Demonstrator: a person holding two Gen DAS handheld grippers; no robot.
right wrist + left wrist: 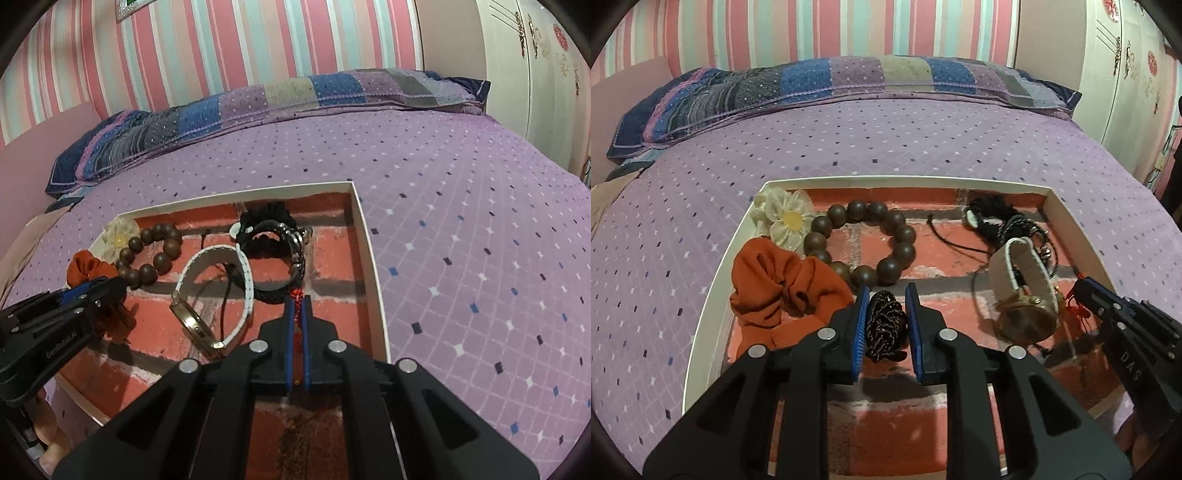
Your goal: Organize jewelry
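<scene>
1. Braided dark cord band (885, 329) lies in the tray (713, 280) near its front left, long axis running front to back along the fingers; left tool (886, 314) clenched on it, blue pads touching both sides
2. Red knotted cord (297, 295) sticks out forward from the right tool (298, 314), which is clamped on it, pads almost together
3. Left of the band: orange scrunchie (775, 291), touching the left pad; cream fabric flower (786, 218) behind
4. Wooden bead bracelet (864, 243) just ahead of the band
5. White-strap watch (1023, 291) stands on edge between the tools; black cords (1001, 218) in the far right corner
6. Tray sits on purple bed (923, 140)
</scene>
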